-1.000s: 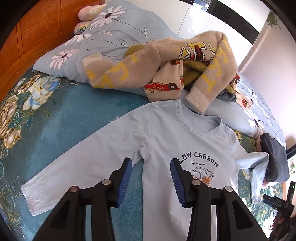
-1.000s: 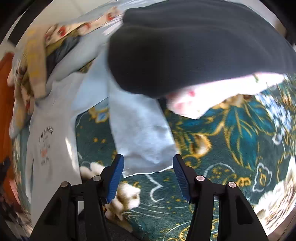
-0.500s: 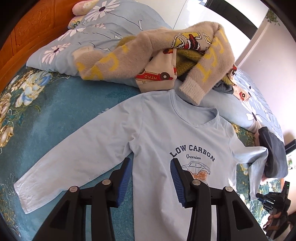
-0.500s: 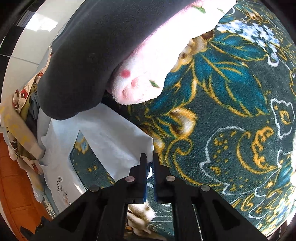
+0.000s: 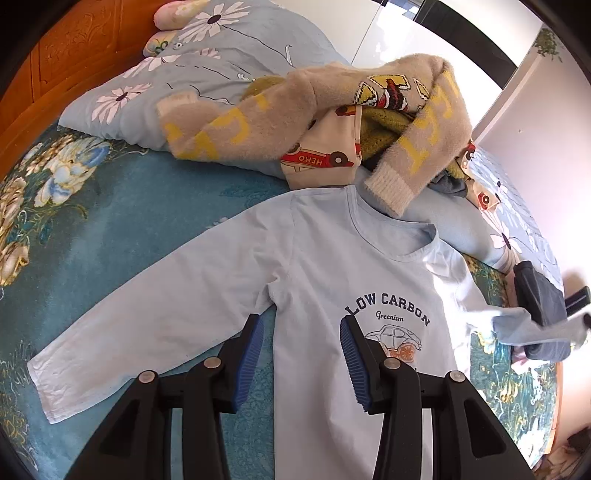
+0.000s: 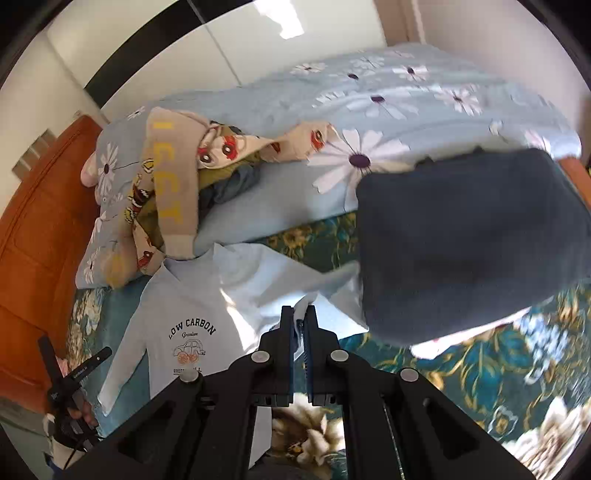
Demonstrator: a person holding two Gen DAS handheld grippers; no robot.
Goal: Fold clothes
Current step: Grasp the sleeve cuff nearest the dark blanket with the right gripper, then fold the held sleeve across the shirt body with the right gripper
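Right gripper [image 6: 300, 325] now higher, jaws clamped on shirt [image 5: 332, 280] sleeve — collar toward pillows; left gripper [image 5: 301, 354] jaws apart.

Our left gripper [image 5: 301, 354]: jaws parted, nothing between. Our right gripper [image 6: 300, 325]: jaws clamped together, angled downward.

Bed with a teal floral bedspread [image 5: 110, 221], gold and white blossoms along its edges. Orange carved wooden headboard [image 5: 55, 55] at upper left. Light-blue duvet with white daisy print [image 6: 406, 96] lies bunched across the head of the bed; a small pink floral pillow [image 5: 173, 9] sits at its far corner. White wall with a dark band [image 6: 147, 48] rises behind the bed.
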